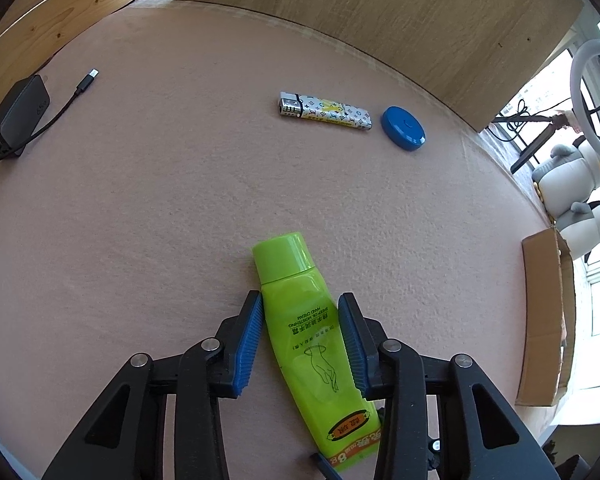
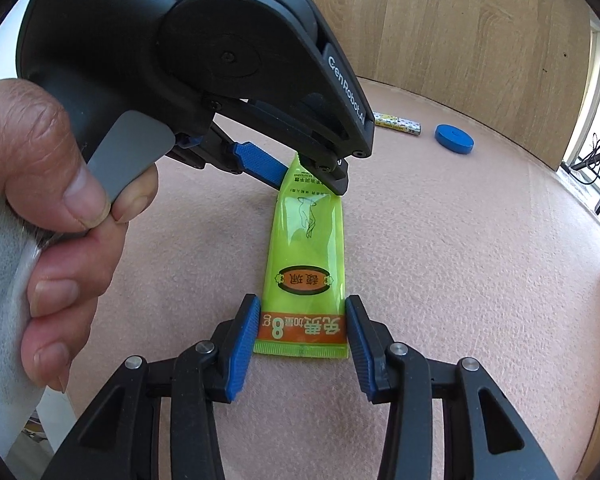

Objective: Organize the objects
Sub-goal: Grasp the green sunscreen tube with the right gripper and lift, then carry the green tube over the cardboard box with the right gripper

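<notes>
Tube (image 1: 300, 320): lime green w/ orange band. Lighter (image 1: 324, 115): white, multicolour monogram print. Disc (image 1: 403, 128): blue; mat (image 1: 160, 200): pink.

Two wrist fisheyes, both angled steeply down at the pink tabletop (image 1: 180, 200) from close range.

The left wrist view looks along the left claw (image 1: 300, 344) toward the wooden back panels (image 1: 379, 20). The right wrist view sits behind the right claw (image 2: 301, 340), facing the same way with the left claw's body filling its upper left. Both share the green tube (image 1: 300, 320), the patterned lighter (image 1: 323, 114) and the blue disc (image 1: 403, 128).
</notes>
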`<state>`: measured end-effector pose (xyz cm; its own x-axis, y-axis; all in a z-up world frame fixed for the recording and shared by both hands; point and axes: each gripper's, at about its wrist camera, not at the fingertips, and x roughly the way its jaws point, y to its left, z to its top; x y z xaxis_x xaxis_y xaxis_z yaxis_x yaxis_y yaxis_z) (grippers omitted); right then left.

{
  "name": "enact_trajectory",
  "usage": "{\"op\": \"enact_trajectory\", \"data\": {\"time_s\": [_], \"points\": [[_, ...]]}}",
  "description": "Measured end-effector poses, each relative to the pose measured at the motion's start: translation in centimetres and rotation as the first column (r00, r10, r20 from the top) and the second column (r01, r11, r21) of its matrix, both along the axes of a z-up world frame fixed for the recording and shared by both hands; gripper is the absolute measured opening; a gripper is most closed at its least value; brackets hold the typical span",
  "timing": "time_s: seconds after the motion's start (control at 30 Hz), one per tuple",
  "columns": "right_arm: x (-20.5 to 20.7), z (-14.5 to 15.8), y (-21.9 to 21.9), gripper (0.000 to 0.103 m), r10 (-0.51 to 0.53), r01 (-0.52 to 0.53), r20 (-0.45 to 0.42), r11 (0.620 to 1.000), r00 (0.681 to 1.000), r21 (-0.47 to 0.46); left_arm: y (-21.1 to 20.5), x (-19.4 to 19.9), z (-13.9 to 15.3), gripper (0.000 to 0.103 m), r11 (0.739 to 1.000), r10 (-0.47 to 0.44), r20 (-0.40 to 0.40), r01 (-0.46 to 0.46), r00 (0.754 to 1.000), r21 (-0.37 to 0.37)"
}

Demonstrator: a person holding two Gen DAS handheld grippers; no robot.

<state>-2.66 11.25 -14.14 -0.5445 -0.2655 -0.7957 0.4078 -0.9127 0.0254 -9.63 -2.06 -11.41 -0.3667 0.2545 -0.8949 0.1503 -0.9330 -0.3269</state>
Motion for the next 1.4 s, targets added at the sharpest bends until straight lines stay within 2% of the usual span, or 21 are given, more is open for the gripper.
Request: {"op": "enact_trajectory", "data": {"time_s": [0.3,1.03,1.23,1.33,1.4], "points": [[-1.0,0.9,1.3,0.039,-0.003,0.003,-0.014,1.000,1.000,0.007,-0.1,0.4,0.9,0.042,1.000,0.001,-0.015,-0.001,1.000,0.015],[-3.8,5.1,6.0,0.039,-0.035,0.035,-0.089,0.999,0.995,0.008,1.6,1.5,5.6,0.041,1.000,-0.025,-0.096,0.026,0.995,0.014],[-3.8,4.9,4.0,0.039,-0.044,0.045,-0.092,0.999,0.995,0.007,2.1,1.6,5.6,0.041,0.999,-0.033,-0.098,0.035,0.995,0.013],[-4.3,5.1,4.2,0.039,-0.049,0.050,-0.093,0.999,0.994,0.005,2.5,1.5,5.6,0.041,0.999,-0.039,-0.100,0.040,0.994,0.011],[-5.5,4.1,5.1,0.039,-0.054,0.054,-0.095,0.999,0.994,0.003,2.8,1.5,5.7,0.041,0.999,-0.045,-0.100,0.047,0.994,0.009]]}}
